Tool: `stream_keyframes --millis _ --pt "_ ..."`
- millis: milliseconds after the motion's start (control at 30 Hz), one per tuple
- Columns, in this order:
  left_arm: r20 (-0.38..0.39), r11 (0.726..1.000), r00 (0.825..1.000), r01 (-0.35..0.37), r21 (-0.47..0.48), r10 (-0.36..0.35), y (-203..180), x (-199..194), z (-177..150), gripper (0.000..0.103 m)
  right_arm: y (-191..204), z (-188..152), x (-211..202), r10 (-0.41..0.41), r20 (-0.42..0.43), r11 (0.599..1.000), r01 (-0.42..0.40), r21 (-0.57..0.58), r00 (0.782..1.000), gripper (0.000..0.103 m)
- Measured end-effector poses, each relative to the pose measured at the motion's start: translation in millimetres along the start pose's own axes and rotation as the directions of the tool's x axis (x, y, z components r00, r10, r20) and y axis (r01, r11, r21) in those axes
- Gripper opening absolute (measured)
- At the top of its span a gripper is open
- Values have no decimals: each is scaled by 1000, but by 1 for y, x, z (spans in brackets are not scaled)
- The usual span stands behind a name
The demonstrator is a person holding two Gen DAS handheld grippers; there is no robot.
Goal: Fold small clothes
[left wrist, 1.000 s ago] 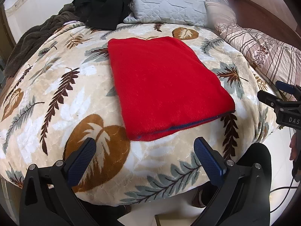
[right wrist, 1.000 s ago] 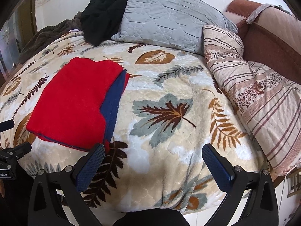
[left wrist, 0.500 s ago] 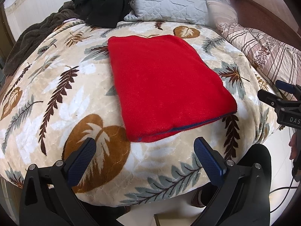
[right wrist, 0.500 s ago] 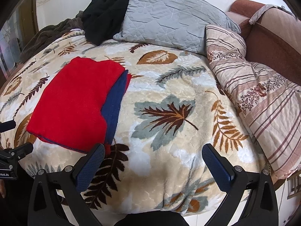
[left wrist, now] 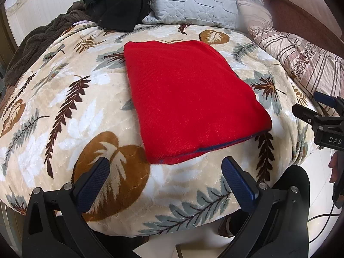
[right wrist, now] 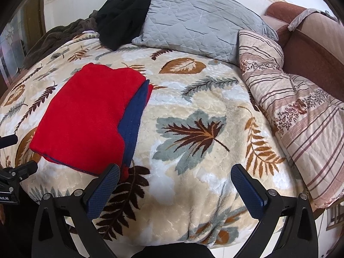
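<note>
A red garment (left wrist: 189,99) lies folded into a flat rectangle on the leaf-patterned blanket (left wrist: 71,111), with a thin navy edge along its near side. From the right wrist view the same red garment (right wrist: 86,120) shows a navy strip along its right side. My left gripper (left wrist: 166,178) hovers open just short of the garment's near edge, holding nothing. Open and empty too, my right gripper (right wrist: 175,185) is over the blanket (right wrist: 193,161) to the right of the garment, its left finger close to the garment's near corner.
A grey quilted pillow (left wrist: 197,2) and a black garment (left wrist: 120,2) lie at the head of the bed. A striped floral quilt (right wrist: 301,116) runs along the right side, with a brown sofa (right wrist: 311,43) behind. A dark brown blanket (left wrist: 38,43) is bunched at the far left.
Both views have drifted slightly away from the bed and the garment sits a little further off. The garment has not moved and both grippers stay open.
</note>
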State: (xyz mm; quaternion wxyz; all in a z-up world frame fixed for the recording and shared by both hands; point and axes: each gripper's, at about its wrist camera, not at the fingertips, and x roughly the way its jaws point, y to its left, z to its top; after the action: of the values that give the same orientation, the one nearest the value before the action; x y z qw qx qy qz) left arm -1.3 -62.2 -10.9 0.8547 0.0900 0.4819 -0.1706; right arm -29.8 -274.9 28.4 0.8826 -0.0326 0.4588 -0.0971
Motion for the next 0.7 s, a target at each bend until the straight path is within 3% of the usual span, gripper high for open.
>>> stream_keyframes --millis 700 --pt "-1 1000 1000 -2 -13 2 6 1 6 103 4 5 7 12 -17 1000 -12 -11 1000 103"
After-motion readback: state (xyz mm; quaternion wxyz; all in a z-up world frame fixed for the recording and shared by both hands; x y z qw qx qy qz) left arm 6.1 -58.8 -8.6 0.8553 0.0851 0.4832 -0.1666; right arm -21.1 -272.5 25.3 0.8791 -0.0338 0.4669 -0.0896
